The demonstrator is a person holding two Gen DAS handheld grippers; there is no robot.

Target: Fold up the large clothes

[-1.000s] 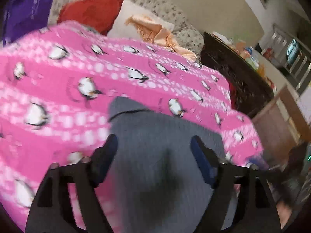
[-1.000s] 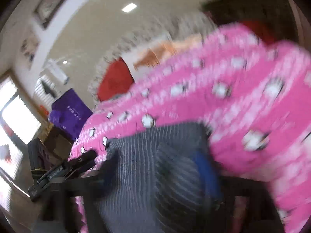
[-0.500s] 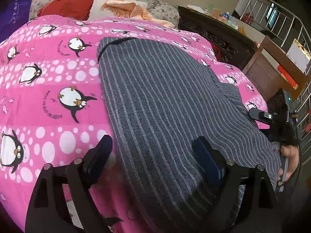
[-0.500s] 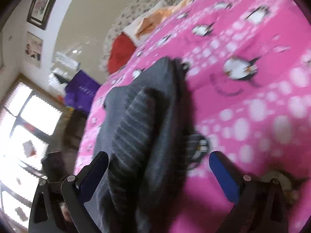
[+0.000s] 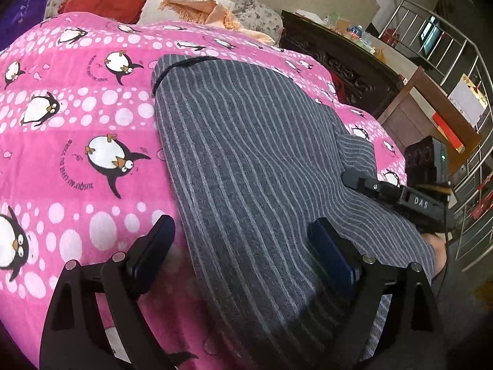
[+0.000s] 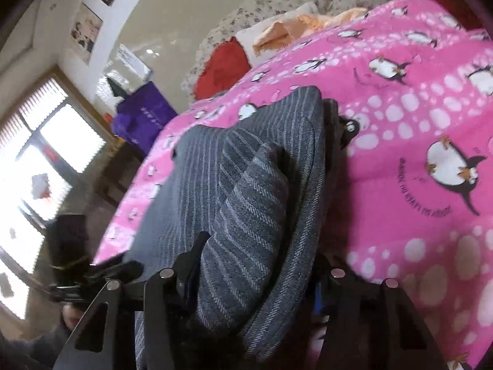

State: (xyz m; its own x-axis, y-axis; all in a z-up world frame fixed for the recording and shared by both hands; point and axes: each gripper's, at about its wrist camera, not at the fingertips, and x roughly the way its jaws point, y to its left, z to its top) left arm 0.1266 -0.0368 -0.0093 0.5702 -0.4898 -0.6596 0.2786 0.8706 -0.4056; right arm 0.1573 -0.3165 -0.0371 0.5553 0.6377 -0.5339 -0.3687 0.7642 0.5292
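The grey striped garment [image 5: 246, 160] lies lengthwise on the pink penguin blanket [image 5: 77, 117], already doubled into a long panel, with its near end hanging off the bed edge towards both tongs. The left tongs [image 5: 240, 256] stand spread wide, one finger [image 5: 151, 252] over the blanket just outside the garment's left edge and the other [image 5: 331, 256] over the cloth itself, so the edge runs between them with nothing pinched; I judge they are placed there to take that near corner. The right tongs [image 6: 246, 280] are closing, and a thick fold of the garment [image 6: 246, 191] bulges up between their jaws; whether the pads already press on it I cannot tell, since the cloth hides them. That bunch looks gathered so the near right corner can be lifted together with the left one. Seen from the left tongs, the other tool [image 5: 413, 197] sits at the garment's right edge, level with them, which suits a two-corner lift to fold the near end away towards the pillows [image 5: 172, 6] beyond the far end.
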